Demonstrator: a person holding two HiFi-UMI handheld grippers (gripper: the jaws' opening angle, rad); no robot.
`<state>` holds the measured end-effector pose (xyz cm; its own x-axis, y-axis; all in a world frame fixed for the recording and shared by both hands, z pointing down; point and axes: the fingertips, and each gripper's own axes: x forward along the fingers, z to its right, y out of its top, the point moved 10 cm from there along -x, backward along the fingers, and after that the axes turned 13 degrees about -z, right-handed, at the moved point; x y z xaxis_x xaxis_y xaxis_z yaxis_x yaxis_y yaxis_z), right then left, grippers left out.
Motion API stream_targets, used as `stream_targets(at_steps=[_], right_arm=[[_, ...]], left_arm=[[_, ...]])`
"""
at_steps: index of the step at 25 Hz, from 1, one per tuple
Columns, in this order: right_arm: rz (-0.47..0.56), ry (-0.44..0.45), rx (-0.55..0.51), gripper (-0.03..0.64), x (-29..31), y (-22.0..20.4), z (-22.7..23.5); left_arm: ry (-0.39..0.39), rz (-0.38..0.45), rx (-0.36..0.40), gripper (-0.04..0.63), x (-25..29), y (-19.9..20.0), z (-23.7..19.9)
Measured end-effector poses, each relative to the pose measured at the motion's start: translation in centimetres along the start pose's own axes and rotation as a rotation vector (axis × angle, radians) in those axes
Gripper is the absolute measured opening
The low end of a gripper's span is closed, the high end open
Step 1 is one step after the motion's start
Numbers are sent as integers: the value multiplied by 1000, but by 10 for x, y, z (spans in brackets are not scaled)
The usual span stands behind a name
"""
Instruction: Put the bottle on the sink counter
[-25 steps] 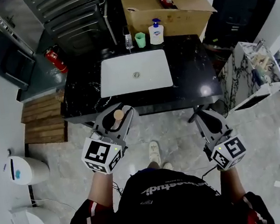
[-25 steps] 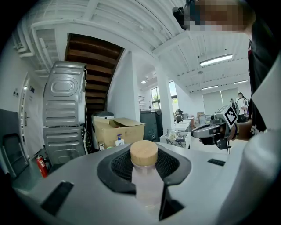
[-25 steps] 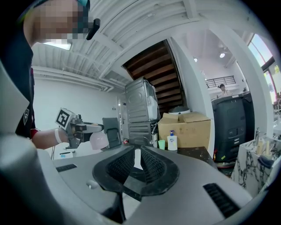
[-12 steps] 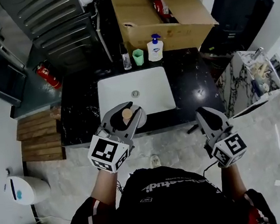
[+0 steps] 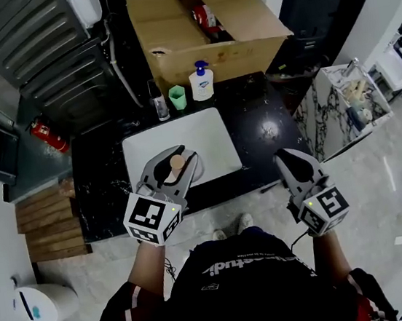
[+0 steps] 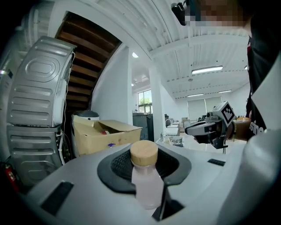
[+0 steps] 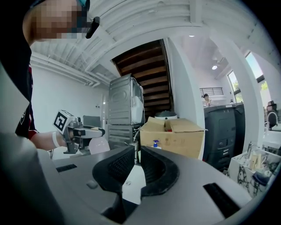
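Observation:
A small pale bottle point(image 5: 178, 163) with a round wooden cap stands upright between the jaws of my left gripper point(image 5: 173, 155). In the head view it hangs over the front part of the white sink basin point(image 5: 209, 134), which is set in the black sink counter point(image 5: 264, 127). The left gripper view shows the bottle point(image 6: 145, 178) pinched by the dark pads point(image 6: 116, 166). My right gripper point(image 5: 289, 157) is held off the counter's front right edge, its jaws nearly together with nothing between them point(image 7: 137, 161).
At the counter's back stand a soap dispenser point(image 5: 200, 82), a green cup point(image 5: 177, 97) and a faucet point(image 5: 156, 99). Behind them is an open cardboard box point(image 5: 169, 28). A marble-sided cabinet point(image 5: 340, 105) is to the right, a fire extinguisher point(image 5: 47, 134) and wooden boards point(image 5: 44, 221) to the left.
The person has stepped up to the counter. My left gripper with the bottle has gone from in front of the counter's edge to over the sink basin. The right gripper came along.

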<state>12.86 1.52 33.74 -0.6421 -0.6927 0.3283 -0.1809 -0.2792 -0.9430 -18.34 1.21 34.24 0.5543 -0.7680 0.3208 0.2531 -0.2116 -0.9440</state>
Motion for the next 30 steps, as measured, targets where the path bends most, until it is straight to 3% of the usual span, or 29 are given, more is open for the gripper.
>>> stream_targets(at_steps=[4,21,30], right_arm=[[-33,-47,-8,71,4,0,21],[-70,-32,-10,71,78,15,145],[-72,-55,10,67,140,3,211]], left_arm=[[-19,-5,4,118,25,3,-6],[-94,-29,27,118,200,29,-29],[-49,-14,22,118,305,17,-53]])
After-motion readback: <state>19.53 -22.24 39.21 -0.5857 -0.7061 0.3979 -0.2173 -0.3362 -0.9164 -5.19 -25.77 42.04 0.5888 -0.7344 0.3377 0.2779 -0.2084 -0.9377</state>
